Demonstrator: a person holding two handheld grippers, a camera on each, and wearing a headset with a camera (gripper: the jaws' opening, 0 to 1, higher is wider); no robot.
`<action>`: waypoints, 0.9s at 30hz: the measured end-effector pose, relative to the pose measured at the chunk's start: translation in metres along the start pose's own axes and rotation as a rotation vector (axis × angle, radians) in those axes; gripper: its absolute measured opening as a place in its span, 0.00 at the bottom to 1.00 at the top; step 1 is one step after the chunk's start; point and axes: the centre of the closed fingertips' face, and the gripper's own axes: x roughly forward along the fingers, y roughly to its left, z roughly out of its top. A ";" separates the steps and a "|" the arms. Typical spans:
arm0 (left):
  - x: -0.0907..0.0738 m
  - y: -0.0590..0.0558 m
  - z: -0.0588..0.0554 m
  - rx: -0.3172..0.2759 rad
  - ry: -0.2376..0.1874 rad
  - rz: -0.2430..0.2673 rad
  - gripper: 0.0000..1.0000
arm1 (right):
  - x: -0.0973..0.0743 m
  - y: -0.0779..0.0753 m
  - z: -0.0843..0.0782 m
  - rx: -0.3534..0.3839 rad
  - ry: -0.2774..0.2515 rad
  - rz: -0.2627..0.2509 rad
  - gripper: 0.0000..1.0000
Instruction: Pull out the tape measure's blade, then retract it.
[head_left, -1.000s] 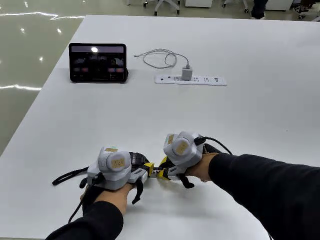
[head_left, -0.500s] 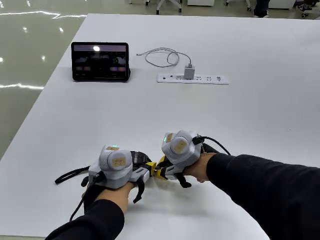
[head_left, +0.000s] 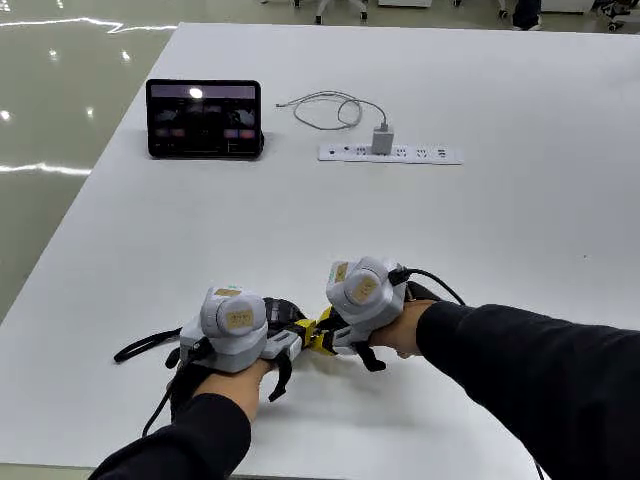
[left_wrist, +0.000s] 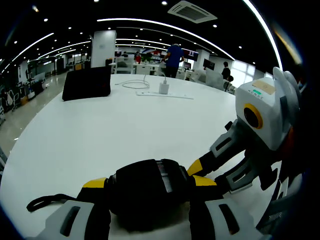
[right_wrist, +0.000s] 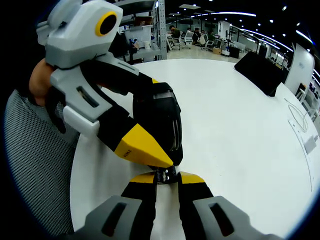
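The left gripper (left_wrist: 150, 186) is clamped on the black tape measure (left_wrist: 145, 202), its yellow-tipped fingers (left_wrist: 95, 183) pressing on either side of the case. The case rests on the table (left_wrist: 100, 130), and its strap (left_wrist: 45, 201) trails off to one side. The right gripper (right_wrist: 167, 178) pinches the blade tip (right_wrist: 165, 174) right at the case mouth (hardly any blade is out). Well beyond both sets of fingers are a tablet (head_left: 205, 118) and a power strip (head_left: 390, 153) with a cable (head_left: 325, 108).

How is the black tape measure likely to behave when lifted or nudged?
The tape measure looks like a rigid, chunky case, so it probably won't flex in the left claw. Its rounded body may rock if nudged. Its loose strap would likely trail limply.
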 end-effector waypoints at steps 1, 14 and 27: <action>0.000 0.000 0.000 0.001 -0.001 0.000 0.59 | -0.001 0.000 -0.001 -0.007 0.003 0.001 0.12; 0.000 0.000 -0.001 -0.002 0.001 -0.007 0.60 | 0.001 0.000 0.004 -0.040 0.020 0.017 0.10; 0.000 -0.001 -0.001 -0.001 -0.001 -0.008 0.60 | 0.001 0.000 0.003 -0.014 0.024 0.015 0.11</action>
